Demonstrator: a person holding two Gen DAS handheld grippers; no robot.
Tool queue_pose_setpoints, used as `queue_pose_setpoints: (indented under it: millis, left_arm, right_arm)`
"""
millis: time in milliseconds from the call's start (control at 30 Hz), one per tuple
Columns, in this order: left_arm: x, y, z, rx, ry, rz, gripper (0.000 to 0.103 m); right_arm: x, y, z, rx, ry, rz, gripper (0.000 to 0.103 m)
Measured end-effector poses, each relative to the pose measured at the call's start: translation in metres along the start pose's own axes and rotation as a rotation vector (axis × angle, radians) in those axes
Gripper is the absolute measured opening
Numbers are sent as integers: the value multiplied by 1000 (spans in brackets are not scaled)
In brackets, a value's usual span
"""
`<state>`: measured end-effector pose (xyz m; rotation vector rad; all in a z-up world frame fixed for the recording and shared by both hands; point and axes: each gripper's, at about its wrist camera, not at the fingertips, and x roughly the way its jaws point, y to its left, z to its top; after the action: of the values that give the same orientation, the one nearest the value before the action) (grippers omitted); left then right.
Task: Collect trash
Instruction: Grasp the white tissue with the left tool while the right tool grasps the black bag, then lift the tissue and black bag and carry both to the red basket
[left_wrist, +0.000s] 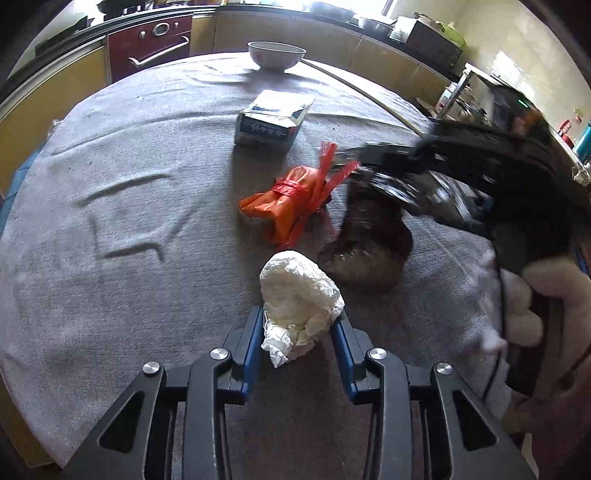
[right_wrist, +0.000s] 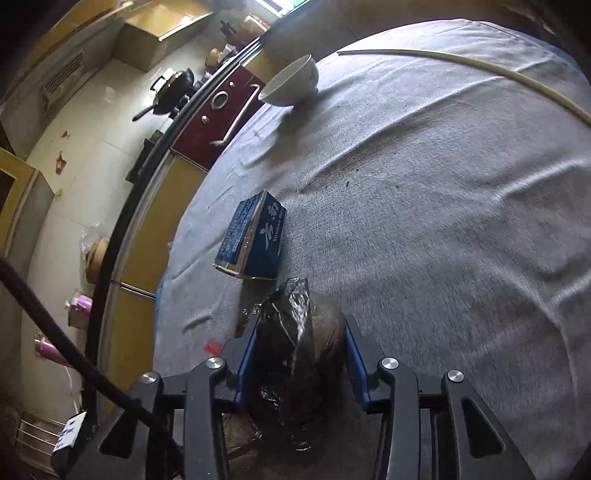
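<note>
My left gripper (left_wrist: 299, 328) is shut on a crumpled white tissue (left_wrist: 299, 291), its blue pads pressing both sides just above the grey tablecloth (left_wrist: 110, 258). Beyond it lies an orange plastic bag (left_wrist: 284, 206) tied with red strips. To its right, my right gripper (left_wrist: 365, 177), blurred, holds a dark crinkly plastic bag (left_wrist: 369, 236) that hangs down to the cloth. In the right wrist view, my right gripper (right_wrist: 299, 332) is shut on that dark bag (right_wrist: 284, 343). A blue and white carton (right_wrist: 255, 236) lies just past it, also in the left wrist view as the carton (left_wrist: 271, 120).
A white bowl (left_wrist: 276, 54) stands at the table's far edge, seen too as the bowl (right_wrist: 291, 83). A thin pale rod (right_wrist: 480, 68) curves over the cloth. Kitchen cabinets and an oven (left_wrist: 155, 40) ring the table. A hand in a fuzzy pale sleeve (left_wrist: 535, 295) grips the right tool.
</note>
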<state>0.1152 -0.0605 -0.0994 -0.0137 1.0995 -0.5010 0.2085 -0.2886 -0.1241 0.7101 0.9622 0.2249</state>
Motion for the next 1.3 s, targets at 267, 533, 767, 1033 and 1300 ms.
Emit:
queue_pose_setpoints:
  millis: [267,533,767,1033,1300]
  left_arm:
    - [-28,10,-18,-27,-33,15,38]
    - [-58,7,-38,-28,-69,40,38]
    - [-71,2,-49,-6,-78,37,38]
    - [-80,9,-49,-1,-106,5,38]
    - [-87,18,-54,20,-135,-30,38]
  right_arm:
    - [-66,-10,-28,52,-117,86,45]
    - [-121,-5,-64,16,-180,86,45]
    - [-139,-15,-72,68,-190,-10,65]
    - [-85,-29,-58,223,-53,-21,68]
    - [-28,-8,-40,259,-7,-160,68]
